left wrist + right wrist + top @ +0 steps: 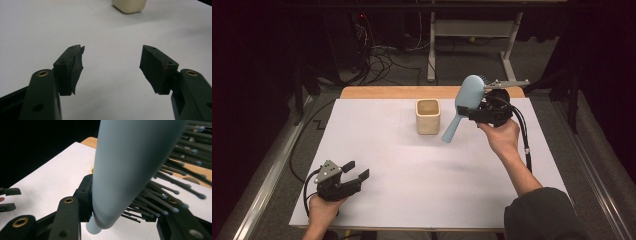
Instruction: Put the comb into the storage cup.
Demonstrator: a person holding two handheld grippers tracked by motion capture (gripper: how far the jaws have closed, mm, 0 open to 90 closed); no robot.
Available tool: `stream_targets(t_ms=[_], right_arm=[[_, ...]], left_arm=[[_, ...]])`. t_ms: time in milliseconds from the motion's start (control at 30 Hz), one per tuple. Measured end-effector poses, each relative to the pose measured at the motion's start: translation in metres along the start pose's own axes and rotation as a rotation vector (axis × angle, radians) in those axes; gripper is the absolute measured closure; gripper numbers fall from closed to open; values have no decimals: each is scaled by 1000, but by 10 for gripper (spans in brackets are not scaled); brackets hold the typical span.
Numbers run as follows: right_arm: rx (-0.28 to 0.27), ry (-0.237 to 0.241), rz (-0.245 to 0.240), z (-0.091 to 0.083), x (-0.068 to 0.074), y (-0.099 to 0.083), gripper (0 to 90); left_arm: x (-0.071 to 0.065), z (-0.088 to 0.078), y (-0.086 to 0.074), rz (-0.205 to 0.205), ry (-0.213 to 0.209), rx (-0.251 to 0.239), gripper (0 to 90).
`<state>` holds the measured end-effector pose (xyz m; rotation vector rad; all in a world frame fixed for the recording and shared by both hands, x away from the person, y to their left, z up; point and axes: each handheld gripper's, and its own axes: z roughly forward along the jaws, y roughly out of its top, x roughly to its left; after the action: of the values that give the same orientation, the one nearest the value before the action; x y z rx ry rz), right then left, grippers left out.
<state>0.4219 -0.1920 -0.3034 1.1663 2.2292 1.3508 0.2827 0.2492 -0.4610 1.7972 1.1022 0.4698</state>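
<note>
A light blue hairbrush (465, 102) is held in the air at the table's far right, head up and handle slanting down toward a cream square cup (428, 116). My right gripper (475, 111) is shut on the brush near the base of its head. In the right gripper view the brush's smooth back (127, 165) fills the middle, its dark bristles (175, 182) fanning to the right between the jaws. My left gripper (355, 170) rests open near the front left of the table, nothing between its pads (75, 67). The cup (129, 5) stands far ahead of it.
The white table top (412, 175) has a wooden strip (387, 92) along its far edge. Behind the table are cables on the floor (382, 57) and a white desk frame (472, 30). A person's forearm and dark sleeve (537, 210) come in at the bottom right.
</note>
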Motion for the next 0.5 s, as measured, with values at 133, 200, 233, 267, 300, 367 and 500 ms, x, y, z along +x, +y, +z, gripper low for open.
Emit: stream_targets(t_ms=[133,200,233,267,300,367,500], right_arm=[[-11,1,8,1,0,4,548],[-13,0,9,2,0,6,548],[-14,-1,7,2,-1,7,548],[-12,-3,9,3,0,8,548],[-11,-6,8,3,0,9,548],[-12,-10,9,5,-1,10,548],[-11,-16,12,7,-1,14,548]], left_arm=[[0,0,0,0,2,3,352],[-1,0,0,-1,3,-1,353],[0,0,0,0,2,1,352],[0,0,0,0,2,-1,352],[0,0,0,0,2,-1,352],[0,0,0,0,3,-6,352],[0,-2,0,0,6,-11,352]])
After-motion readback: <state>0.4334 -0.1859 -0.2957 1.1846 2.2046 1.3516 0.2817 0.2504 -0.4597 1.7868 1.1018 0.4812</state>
